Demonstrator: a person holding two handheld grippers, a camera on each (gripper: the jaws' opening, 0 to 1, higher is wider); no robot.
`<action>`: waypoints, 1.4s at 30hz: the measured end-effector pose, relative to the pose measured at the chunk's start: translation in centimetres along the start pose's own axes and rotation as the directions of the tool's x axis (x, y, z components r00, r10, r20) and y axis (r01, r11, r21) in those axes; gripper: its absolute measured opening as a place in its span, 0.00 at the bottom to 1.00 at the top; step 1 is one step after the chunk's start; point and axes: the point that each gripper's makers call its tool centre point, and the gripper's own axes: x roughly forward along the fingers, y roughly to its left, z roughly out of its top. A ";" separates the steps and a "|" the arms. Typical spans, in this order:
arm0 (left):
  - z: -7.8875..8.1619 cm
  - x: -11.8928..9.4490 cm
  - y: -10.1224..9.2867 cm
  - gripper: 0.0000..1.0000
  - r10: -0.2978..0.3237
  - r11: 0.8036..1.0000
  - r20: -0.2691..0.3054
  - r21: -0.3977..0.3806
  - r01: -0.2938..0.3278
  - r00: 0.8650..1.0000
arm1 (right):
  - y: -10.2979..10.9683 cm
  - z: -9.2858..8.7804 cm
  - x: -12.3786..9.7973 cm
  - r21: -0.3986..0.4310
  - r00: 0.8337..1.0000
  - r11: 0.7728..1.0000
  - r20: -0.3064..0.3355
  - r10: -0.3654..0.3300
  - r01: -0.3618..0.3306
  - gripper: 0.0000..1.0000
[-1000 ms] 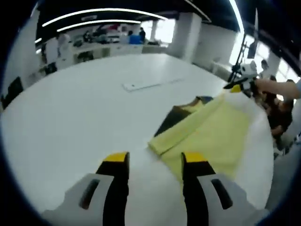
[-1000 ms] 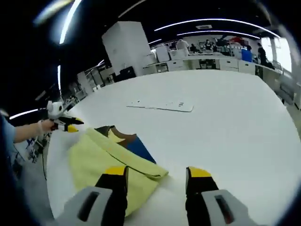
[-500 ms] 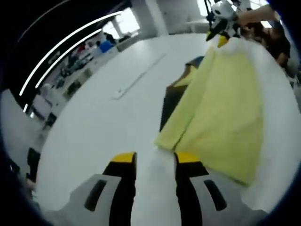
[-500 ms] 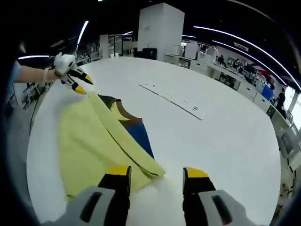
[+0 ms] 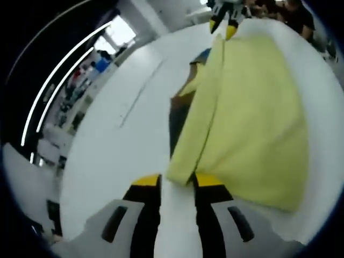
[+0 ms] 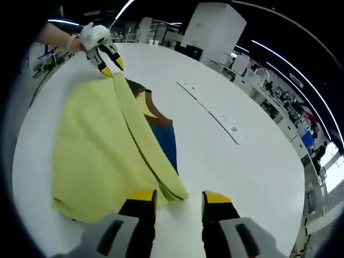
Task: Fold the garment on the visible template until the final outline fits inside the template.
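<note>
A yellow garment (image 5: 252, 113) lies spread across a white bench (image 5: 118, 145) in a large open workroom, one long edge doubled over into a thick fold that runs from the lower middle of the left gripper view up to its top. Under that fold a darker panel shows: brown near the collar end and blue (image 6: 164, 148) further along in the right gripper view, probably the template (image 5: 177, 115) the cloth must finally fit within, though the frames do not make that certain.

The left gripper (image 5: 176, 185) sits low at one end of the fold, its yellow-tipped jaws a narrow gap apart with the corner of the cloth just at or between the tips; whether they have closed on it cannot be told. At the far end, at the top of the same view, the right gripper (image 5: 223, 24) meets the other corner of the fold. In the right gripper view the picture mirrors: the right gripper (image 6: 177, 200) has its jaws parted on either side of the fold's near corner, cloth touching the left tip, and the left gripper (image 6: 110, 64), held by a gloved hand (image 6: 91, 35), is at the far corner, upper left.

Working both ends at once would keep the long edge straight for the next fold. A pale strip (image 6: 212, 110) lies well apart on the bench.
</note>
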 end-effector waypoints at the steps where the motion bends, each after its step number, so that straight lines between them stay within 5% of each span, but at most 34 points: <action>1: 0.0 0.1 0.0 0.16 0.000 1.000 -0.001 0.009 0.000 1.000 | 0.1 0.1 0.0 -0.016 1.000 1.000 0.003 0.001 -0.001 0.25; 6: 0.1 0.1 0.1 0.10 0.010 0.999 -0.005 0.048 -0.010 1.000 | 0.4 0.3 0.2 -0.070 1.000 0.997 -0.004 -0.011 0.011 0.15; 9: 0.6 -0.1 0.4 0.02 0.020 0.999 0.009 0.027 -0.020 1.000 | 0.1 0.5 0.0 -0.071 1.000 0.997 0.002 -0.023 0.023 0.00; 14: 1.0 0.1 1.4 0.00 0.039 0.993 0.026 -0.109 -0.036 0.999 | -1.0 1.0 0.4 0.011 0.999 0.999 0.010 -0.052 0.052 0.00; 17: 0.1 1.1 2.6 0.00 0.030 0.953 0.028 -0.303 -0.020 0.999 | -1.7 1.2 0.9 0.080 0.998 0.995 0.007 -0.061 0.061 0.00; 22: 0.0 2.1 3.5 0.00 0.016 0.896 0.015 -0.444 -0.007 1.000 | -1.9 1.1 1.8 0.134 0.998 0.989 -0.013 -0.056 0.057 0.00; 28: 0.6 2.3 3.0 0.00 0.004 0.913 -0.010 -0.409 -0.008 1.000 | -1.7 0.9 2.3 0.162 0.999 0.985 -0.019 -0.047 0.049 0.00; 34: 0.1 2.2 3.3 0.00 -0.001 0.906 -0.004 -0.423 -0.001 1.000 | -1.6 0.9 2.0 0.171 0.999 0.985 -0.010 -0.031 0.032 0.00; 38: 0.5 1.7 3.2 0.12 -0.001 0.885 0.020 -0.465 0.010 1.000 | -1.9 1.2 1.7 0.251 0.998 0.968 0.044 -0.034 0.022 0.31; 42: 0.3 1.1 3.1 0.27 0.002 0.892 0.020 -0.453 0.007 1.000 | -2.4 1.7 0.9 0.259 0.995 0.965 0.075 -0.065 0.043 0.43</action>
